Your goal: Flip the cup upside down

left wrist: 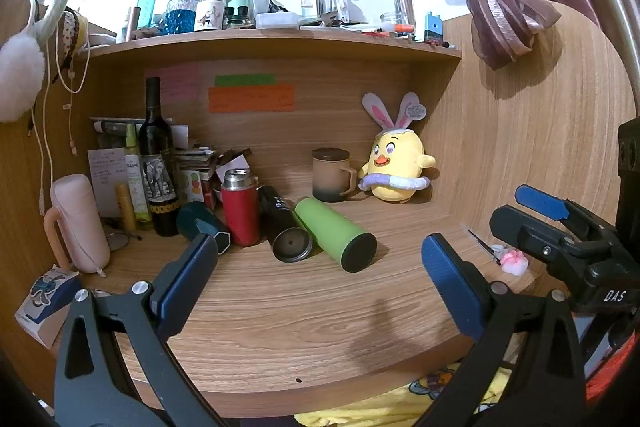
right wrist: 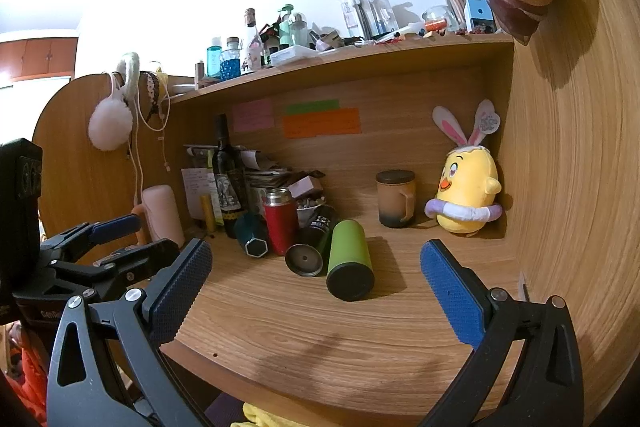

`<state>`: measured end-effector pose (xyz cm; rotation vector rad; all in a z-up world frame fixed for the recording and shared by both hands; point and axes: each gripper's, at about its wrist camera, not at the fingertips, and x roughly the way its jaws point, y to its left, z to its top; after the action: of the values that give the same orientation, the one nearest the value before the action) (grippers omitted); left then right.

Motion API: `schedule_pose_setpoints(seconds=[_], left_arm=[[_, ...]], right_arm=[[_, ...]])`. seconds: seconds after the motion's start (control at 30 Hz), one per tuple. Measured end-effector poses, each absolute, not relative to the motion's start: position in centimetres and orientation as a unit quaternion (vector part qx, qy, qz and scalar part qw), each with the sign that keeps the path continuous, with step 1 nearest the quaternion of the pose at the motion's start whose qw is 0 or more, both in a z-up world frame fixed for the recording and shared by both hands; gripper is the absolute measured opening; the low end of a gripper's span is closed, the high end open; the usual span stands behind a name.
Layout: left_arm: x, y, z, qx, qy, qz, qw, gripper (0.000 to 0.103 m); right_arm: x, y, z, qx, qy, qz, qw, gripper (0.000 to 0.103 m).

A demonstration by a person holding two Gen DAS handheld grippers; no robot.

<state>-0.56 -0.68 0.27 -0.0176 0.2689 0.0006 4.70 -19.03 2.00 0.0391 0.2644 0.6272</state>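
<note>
A green cup [left wrist: 336, 231] lies on its side on the wooden desk [left wrist: 304, 315], dark base toward me. It also shows in the right wrist view [right wrist: 349, 259]. A black cup [left wrist: 285, 227] lies on its side beside it on the left, a teal cup [left wrist: 203, 225] lies further left, and a red flask [left wrist: 239, 211] stands upright between them. A lidded brown mug [left wrist: 331, 175] stands behind. My left gripper [left wrist: 316, 267] is open and empty, above the desk in front of the cups. My right gripper [right wrist: 316, 279] is open and empty, also short of the green cup.
A yellow chick plush [left wrist: 394, 167] sits in the back right corner. A wine bottle [left wrist: 157, 155], a pink flask [left wrist: 80, 227] and stacked papers crowd the left. A small pink item [left wrist: 514, 261] lies at the right. The shelf above holds several bottles.
</note>
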Motion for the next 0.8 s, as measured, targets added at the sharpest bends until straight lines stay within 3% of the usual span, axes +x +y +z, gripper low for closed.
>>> schedule_pose_setpoints(seconds=[0.8], left_arm=[[-0.56,-1.13,0.18,-0.007,0.135,0.000,0.991,0.103]], right_arm=[[4.62,-19.13,2.11,0.019,0.130,0.307,0.942,0.103]])
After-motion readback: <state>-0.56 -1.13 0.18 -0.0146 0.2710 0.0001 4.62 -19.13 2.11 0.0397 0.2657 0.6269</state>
